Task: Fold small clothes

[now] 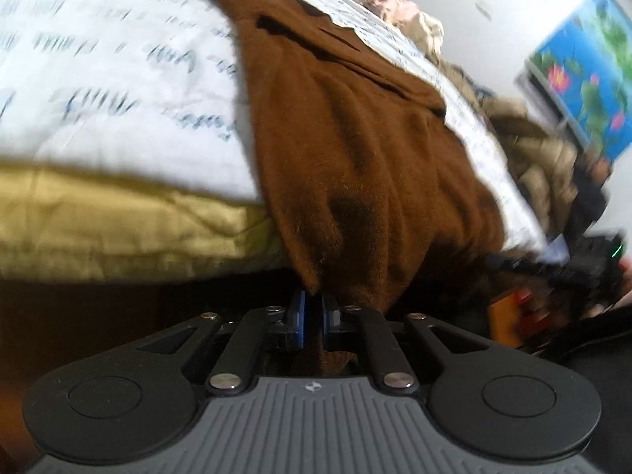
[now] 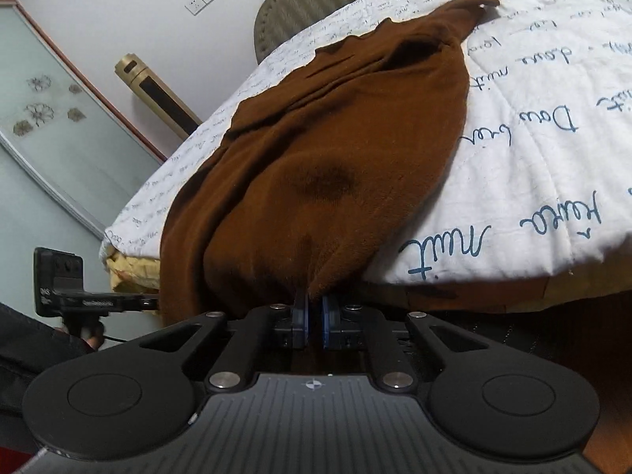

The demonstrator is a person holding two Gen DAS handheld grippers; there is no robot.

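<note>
A: Where's the brown fleece garment (image 2: 335, 150)?

B: On the white script-printed quilt (image 2: 533, 166), its near end hanging over the bed's edge. Its long axis runs from the grippers toward 12 o'clock, tapering at 1 o'clock in the right view.

A: And the grippers?

B: The right gripper (image 2: 314, 310) and left gripper (image 1: 314, 310) are both nearly closed, each pinching the garment's hanging hem. Neither is nearer.

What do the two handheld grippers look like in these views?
Each gripper, left gripper and right gripper, has a ribbed grey body, two round black discs, black linkage arms with silver pins, blue finger pads and a small round emblem.
</note>
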